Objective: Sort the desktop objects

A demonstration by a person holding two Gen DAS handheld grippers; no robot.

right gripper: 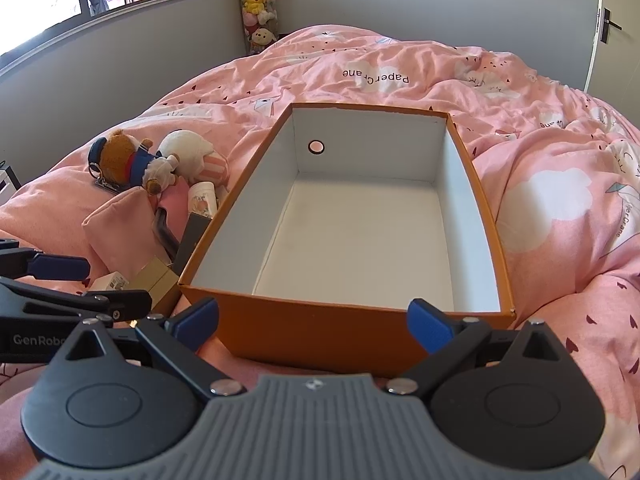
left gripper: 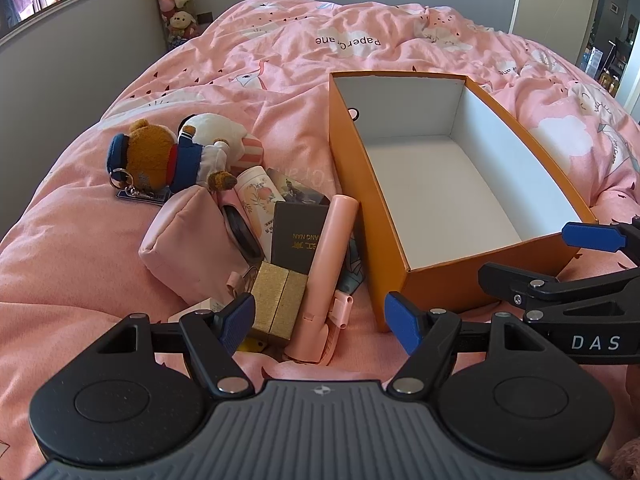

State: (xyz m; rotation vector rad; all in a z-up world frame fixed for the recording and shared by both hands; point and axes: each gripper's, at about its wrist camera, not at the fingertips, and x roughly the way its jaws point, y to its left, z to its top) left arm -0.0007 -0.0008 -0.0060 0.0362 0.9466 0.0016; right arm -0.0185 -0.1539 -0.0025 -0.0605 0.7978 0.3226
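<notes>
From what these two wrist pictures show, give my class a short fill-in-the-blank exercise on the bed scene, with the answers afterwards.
1. The orange box holds ____.
2. The pile of small things lies to the ____ of the box.
3. Both the left gripper and the right gripper have their jaws ____.
4. The teddy bear wears a ____ cap.

Missing words: nothing; left; open; blue

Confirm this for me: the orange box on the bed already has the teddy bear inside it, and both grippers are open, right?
Not quite. The orange box is empty in the right wrist view; the teddy bear lies on the bed beside it. Both grippers, left gripper and right gripper, are open.
</notes>
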